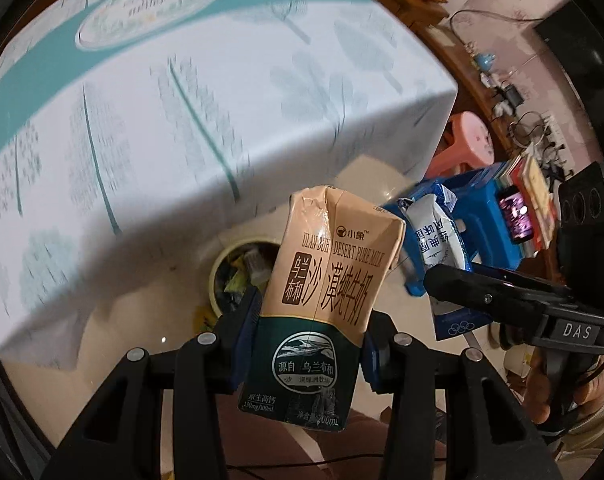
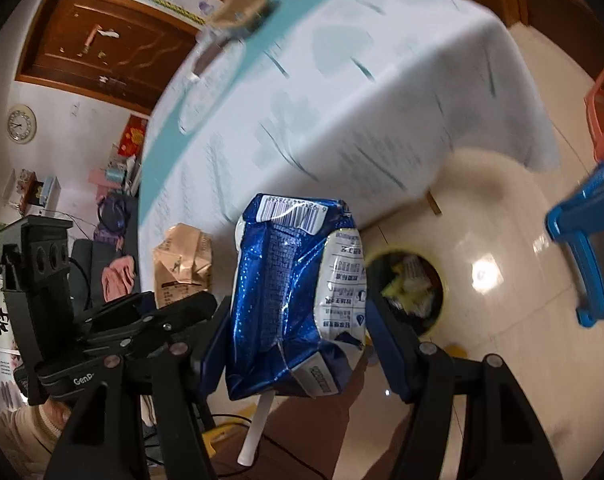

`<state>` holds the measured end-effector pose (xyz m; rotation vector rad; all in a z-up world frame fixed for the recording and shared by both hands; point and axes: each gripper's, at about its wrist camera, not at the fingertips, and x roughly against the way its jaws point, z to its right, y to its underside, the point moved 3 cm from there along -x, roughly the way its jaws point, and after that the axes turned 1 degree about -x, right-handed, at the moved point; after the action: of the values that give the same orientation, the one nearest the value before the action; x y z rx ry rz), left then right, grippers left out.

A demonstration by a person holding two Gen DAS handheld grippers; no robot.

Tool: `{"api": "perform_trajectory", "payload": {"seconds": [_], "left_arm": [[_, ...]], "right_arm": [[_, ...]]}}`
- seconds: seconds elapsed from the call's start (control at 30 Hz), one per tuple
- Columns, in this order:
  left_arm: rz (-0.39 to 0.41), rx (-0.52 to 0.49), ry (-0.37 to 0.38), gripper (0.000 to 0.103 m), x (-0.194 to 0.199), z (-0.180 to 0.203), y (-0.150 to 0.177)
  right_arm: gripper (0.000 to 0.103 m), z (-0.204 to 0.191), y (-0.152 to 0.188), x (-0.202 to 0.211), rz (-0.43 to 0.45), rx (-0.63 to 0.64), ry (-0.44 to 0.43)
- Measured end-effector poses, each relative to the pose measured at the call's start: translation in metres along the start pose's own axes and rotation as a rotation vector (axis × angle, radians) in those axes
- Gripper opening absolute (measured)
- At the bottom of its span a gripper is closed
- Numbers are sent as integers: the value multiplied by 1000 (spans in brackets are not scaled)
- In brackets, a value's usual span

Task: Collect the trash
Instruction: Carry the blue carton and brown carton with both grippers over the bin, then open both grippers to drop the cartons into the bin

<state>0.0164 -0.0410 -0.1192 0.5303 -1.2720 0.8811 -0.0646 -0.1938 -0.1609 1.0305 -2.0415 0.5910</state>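
Beige milk carton (image 1: 321, 292) is sitting clamped in the left gripper (image 1: 305, 336), above the yellow trash bin (image 1: 238, 276) on the floor; the right gripper (image 2: 298, 328) is squeezing a blue carton (image 2: 294, 304) just beside that bin (image 2: 409, 292).

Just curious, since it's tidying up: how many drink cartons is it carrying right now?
2. A tan and green milk carton sits between the left fingers, a crumpled blue carton between the right fingers. More may lie hidden in the bin below.
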Motion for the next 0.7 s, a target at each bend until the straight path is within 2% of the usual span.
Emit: {"api": "perform_trajectory", "payload": {"seconds": [0.27, 0.6, 0.67, 0.7], "left_arm": [[-50, 46, -47, 43, -68, -10, 38], [-75, 114, -74, 45, -195, -51, 60], [-72, 120, -86, 49, -216, -58, 62], [-70, 119, -89, 58, -227, -61, 63]], "right_arm": [[65, 40, 30, -64, -114, -73, 56], [65, 94, 45, -184, -202, -81, 170], [65, 108, 49, -210, -214, -78, 189], [65, 113, 51, -219, -217, -79, 198]]}}
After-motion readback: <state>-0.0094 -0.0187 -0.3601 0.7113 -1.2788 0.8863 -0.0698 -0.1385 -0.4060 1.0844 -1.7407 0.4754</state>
